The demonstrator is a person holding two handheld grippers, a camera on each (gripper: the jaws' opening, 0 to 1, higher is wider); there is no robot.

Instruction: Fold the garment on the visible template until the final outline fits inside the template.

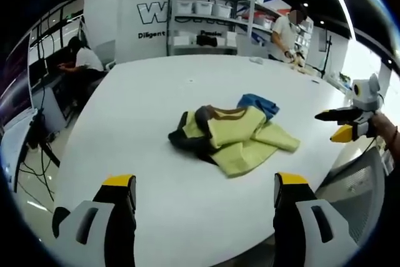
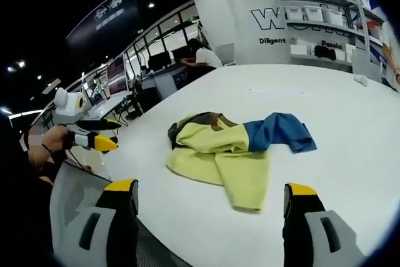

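The garment (image 1: 232, 137) lay crumpled near the middle of the white counter (image 1: 156, 92), a heap of yellow panels with a dark collar and a blue part bunched at one side; no template outline could be made out on the surface. It looked light, soft and limp, likely to sag and slide over the smooth top, not hold a shape, so the sensible places to take it seemed to be the free yellow edges and corners, such as the sleeve-like flap reaching toward the right gripper view's camera, not the thick bundled centre. The left claw (image 1: 205, 193) was spread wide and empty, with the cloth well ahead of it and apart from its tips. The right claw (image 2: 211, 197) was likewise spread and held nothing, the nearest yellow flap lying just ahead between its tips without touching either.
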